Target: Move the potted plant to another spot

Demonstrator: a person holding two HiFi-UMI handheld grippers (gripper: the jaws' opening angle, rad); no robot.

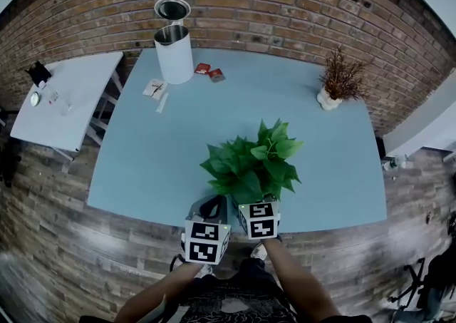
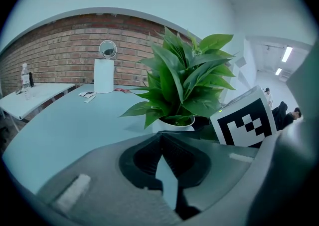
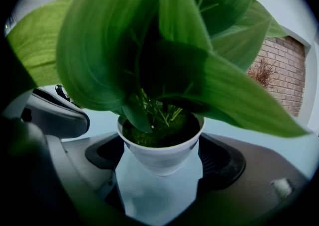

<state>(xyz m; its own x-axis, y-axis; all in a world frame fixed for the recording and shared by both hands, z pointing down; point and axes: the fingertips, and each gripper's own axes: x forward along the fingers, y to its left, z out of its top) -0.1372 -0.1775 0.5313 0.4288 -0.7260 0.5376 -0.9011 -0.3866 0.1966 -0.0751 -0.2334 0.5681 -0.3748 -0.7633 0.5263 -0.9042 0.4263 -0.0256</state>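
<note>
The potted plant (image 1: 253, 161) has broad green leaves and a small white pot. It stands near the front edge of the light blue table (image 1: 142, 150). In the right gripper view the white pot (image 3: 159, 157) sits between the jaws of my right gripper (image 3: 160, 145), whose pads press its sides just below the rim. In the head view the leaves hide that gripper's (image 1: 256, 204) tips. My left gripper (image 1: 214, 205) is just left of the pot with its jaws shut on nothing (image 2: 160, 137). The plant (image 2: 184, 80) rises to the right in front of it.
At the table's far left stands a white cylinder bin (image 1: 174, 54) with a round mirror (image 1: 172, 9) behind it. Red packets (image 1: 210, 72) and a paper (image 1: 155, 88) lie nearby. A dried plant (image 1: 340, 79) is at far right. A white side table (image 1: 64, 97) stands left.
</note>
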